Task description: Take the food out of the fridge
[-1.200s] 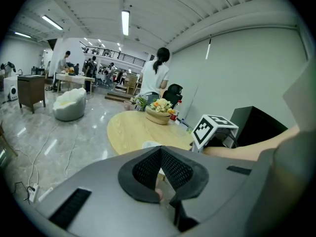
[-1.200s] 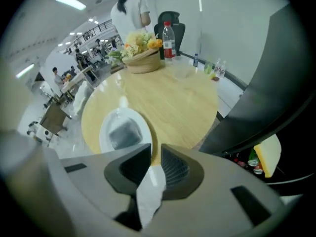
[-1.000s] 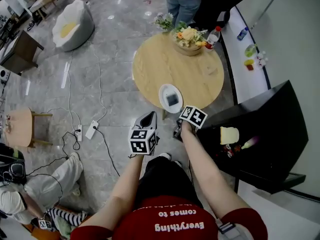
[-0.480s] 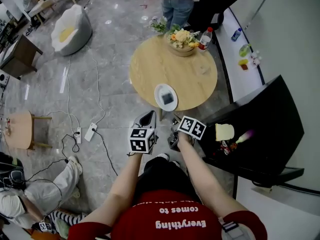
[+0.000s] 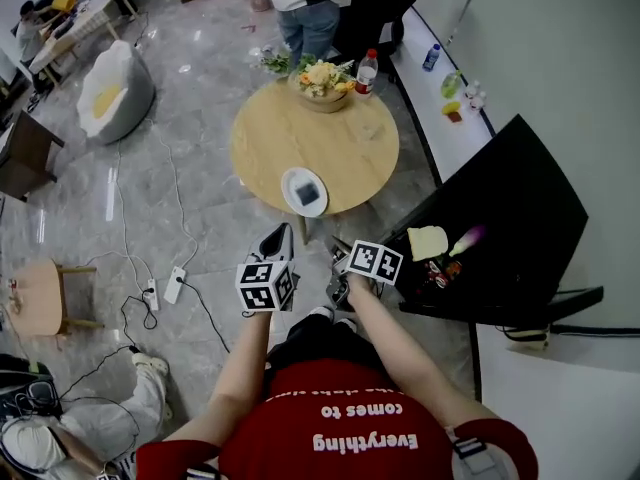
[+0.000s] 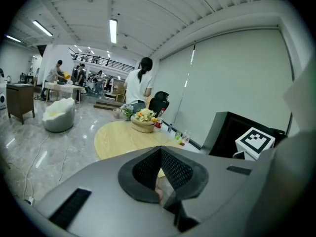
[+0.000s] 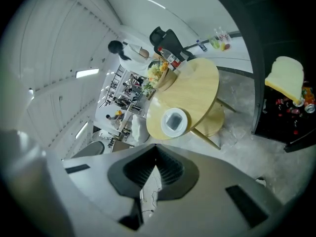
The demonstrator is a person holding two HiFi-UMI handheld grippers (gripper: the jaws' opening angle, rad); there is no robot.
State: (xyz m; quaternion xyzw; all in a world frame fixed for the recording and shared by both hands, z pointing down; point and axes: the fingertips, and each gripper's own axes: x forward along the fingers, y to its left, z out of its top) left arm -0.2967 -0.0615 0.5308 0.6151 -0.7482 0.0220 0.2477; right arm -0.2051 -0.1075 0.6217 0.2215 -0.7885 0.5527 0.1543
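Observation:
A black fridge stands open at the right. Inside it lie a pale slice of bread, a pink-tipped item and small colourful cans. The bread also shows in the right gripper view, inside the fridge. My right gripper is shut and empty, left of the fridge and apart from the food. My left gripper is also shut with nothing in it, near the round wooden table. The left gripper and right gripper both show their pads meeting.
A white plate with a dark item sits at the table's near edge. A flower basket and a bottle stand at the far edge, a person behind. Cables and a power strip lie on the floor left.
Both grippers have risen toward the camera and drawn back from the table. The head view has shifted, so the table and the fridge sit further left and up. Both grippers stayed shut.

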